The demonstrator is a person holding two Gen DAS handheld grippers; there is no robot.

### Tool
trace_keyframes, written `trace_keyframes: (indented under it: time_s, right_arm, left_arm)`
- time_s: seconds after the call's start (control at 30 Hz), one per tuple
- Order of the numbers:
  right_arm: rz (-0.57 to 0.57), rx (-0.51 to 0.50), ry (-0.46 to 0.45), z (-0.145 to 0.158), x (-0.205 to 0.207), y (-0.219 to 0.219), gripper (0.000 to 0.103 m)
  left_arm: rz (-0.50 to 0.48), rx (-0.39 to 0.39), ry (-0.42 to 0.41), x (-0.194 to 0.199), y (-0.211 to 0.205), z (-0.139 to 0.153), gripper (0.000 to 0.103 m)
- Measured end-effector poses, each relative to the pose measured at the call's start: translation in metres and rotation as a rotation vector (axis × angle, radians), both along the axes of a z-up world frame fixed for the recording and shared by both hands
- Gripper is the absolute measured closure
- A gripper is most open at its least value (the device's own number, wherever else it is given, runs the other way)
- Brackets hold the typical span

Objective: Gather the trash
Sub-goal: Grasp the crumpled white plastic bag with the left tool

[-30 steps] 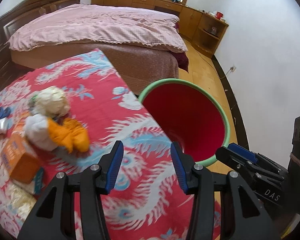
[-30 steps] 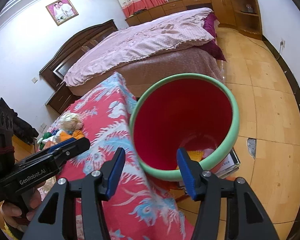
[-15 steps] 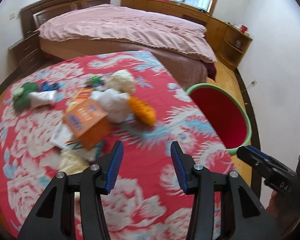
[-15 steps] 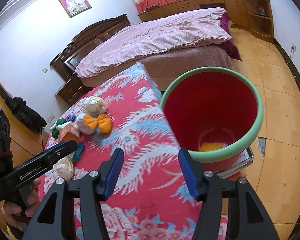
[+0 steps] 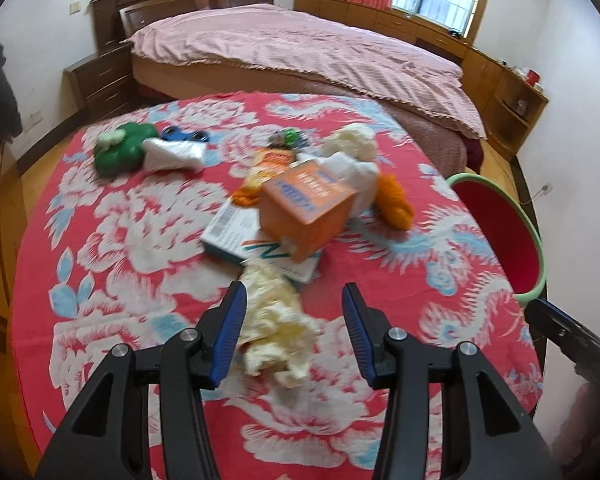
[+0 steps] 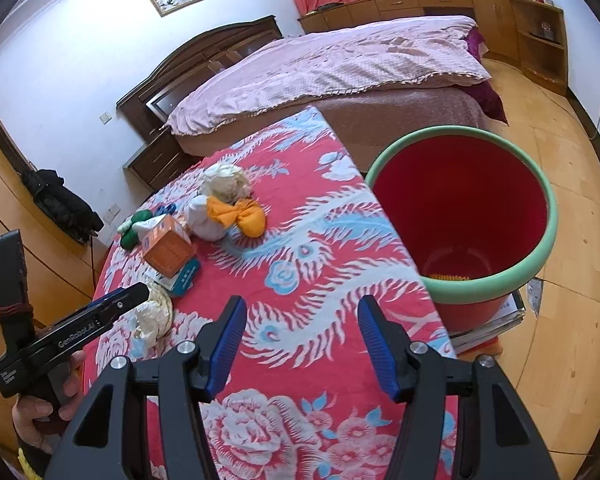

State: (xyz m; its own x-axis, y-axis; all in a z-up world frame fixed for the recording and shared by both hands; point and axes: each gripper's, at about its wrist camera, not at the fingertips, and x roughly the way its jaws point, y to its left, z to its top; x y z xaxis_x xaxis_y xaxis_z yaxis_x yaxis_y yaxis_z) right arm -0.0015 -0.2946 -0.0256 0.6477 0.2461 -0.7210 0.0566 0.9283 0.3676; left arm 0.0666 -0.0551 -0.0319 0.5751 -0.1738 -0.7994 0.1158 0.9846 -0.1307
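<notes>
The left gripper (image 5: 290, 328) hangs open around a crumpled cream wrapper (image 5: 274, 320) near the bench's (image 5: 100, 240) near edge, its fingers (image 5: 232, 320) not squeezing; the right gripper (image 6: 300, 344) is open and empty beside the red bin (image 6: 460, 216).

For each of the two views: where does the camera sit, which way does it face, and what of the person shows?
Left wrist: on the left gripper, angled down at a crumpled cream wrapper on the table; no hand visible.
Right wrist: on the right gripper, angled down at the tablecloth beside the red bin; the left hand shows.
Shared: orange box, bin, bed.
</notes>
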Motion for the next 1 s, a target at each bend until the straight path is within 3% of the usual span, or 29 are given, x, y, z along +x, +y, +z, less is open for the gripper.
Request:
trace_keyframes:
  time_s: [0.33, 0.7, 0.9, 1.0]
  right_arm:
    - [0.024, -0.01, 0.032, -0.006, 0.003, 0.015, 0.042]
    - [0.042, -0.017, 0.059, -0.014, 0.011, 0.025, 0.042]
    - [0.058, -0.006, 0.059, -0.015, 0.02, 0.033, 0.042]
    - [0.079, -0.009, 0.049, -0.013, 0.024, 0.04, 0.041]
  left_arm:
    - [0.043, -0.037, 0.061, 0.007, 0.017, -0.026, 0.053]
    - [0.013, -0.089, 0.1, 0.009, 0.014, -0.042, 0.053]
    - [-0.005, -0.127, 0.073, 0.003, 0.02, -0.037, 0.073]
    - [0.003, -0.129, 0.038, -0.002, 0.029, -0.028, 0.073]
